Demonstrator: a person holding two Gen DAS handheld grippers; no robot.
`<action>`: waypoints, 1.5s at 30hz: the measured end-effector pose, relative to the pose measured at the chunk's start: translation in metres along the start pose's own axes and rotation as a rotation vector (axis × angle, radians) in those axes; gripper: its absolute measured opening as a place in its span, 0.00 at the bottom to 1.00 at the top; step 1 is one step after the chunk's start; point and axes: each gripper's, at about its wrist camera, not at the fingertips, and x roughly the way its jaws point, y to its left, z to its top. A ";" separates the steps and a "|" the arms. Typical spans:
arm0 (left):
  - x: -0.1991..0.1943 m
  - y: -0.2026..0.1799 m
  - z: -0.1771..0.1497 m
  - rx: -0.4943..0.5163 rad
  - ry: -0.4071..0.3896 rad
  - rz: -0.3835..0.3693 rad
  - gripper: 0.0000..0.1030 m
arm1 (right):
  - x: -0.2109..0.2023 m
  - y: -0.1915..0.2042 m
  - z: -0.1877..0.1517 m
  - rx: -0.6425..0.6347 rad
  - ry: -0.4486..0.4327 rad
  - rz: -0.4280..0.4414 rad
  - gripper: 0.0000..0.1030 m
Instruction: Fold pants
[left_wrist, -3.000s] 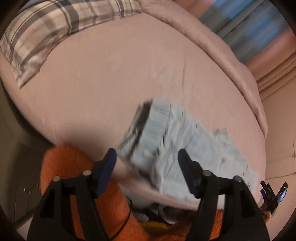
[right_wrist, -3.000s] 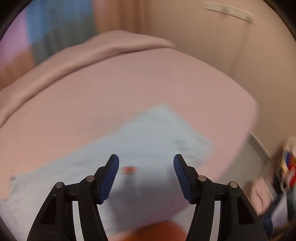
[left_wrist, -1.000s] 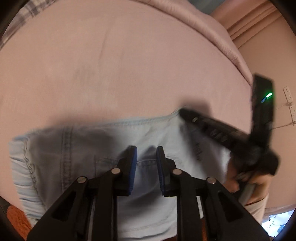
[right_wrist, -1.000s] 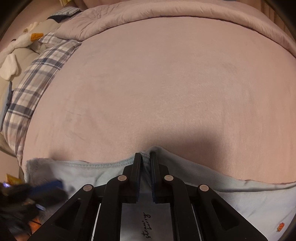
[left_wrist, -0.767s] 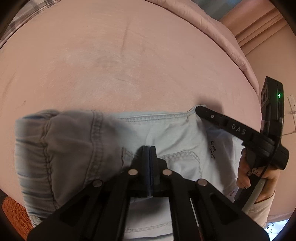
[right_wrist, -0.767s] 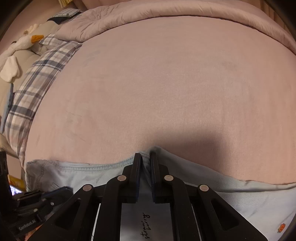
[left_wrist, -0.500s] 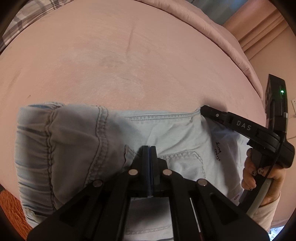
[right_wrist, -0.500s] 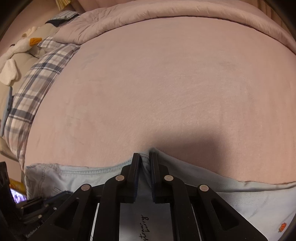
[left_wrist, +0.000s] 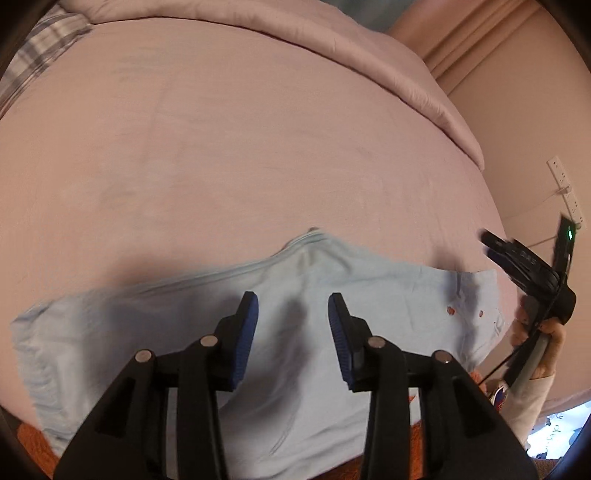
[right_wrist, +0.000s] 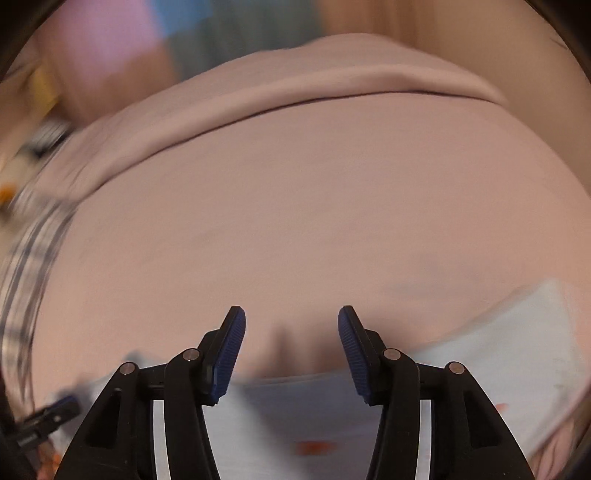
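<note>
The pink bed fills nearly all I can see, and I place everything against it. Along its far edge lies a rolled pink duvet, with a plaid pillow at the far left corner and a curtain beyond the far right corner. On the bed's near edge lie the light blue pants, spread flat across its width, their near part hanging over the edge toward an orange cloth just below. A small peak of fabric stands up along the pants' far hem, toward the middle of the bed. My left gripper hovers over the pants near the bed's front edge; its jaws are opening, blue pads apart, with fabric below them but nothing pinched. My right gripper is over the same front edge, its view smeared by blur; its jaws are opening too, moderately wide, with bare sheet and the pants' hem below and nothing between the pads. From the left wrist camera, that right gripper shows off the bed's right side, held in my right hand, a pale sleeve below it.
</note>
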 end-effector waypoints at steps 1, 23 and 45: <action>0.008 -0.005 0.005 0.008 0.004 -0.003 0.37 | -0.002 -0.024 0.003 0.049 0.000 -0.038 0.50; 0.069 -0.019 0.018 -0.016 0.042 0.067 0.28 | 0.010 -0.204 0.007 0.360 -0.045 -0.301 0.01; 0.027 -0.070 -0.017 0.040 0.110 -0.020 0.45 | -0.058 -0.217 -0.035 0.381 -0.112 -0.325 0.52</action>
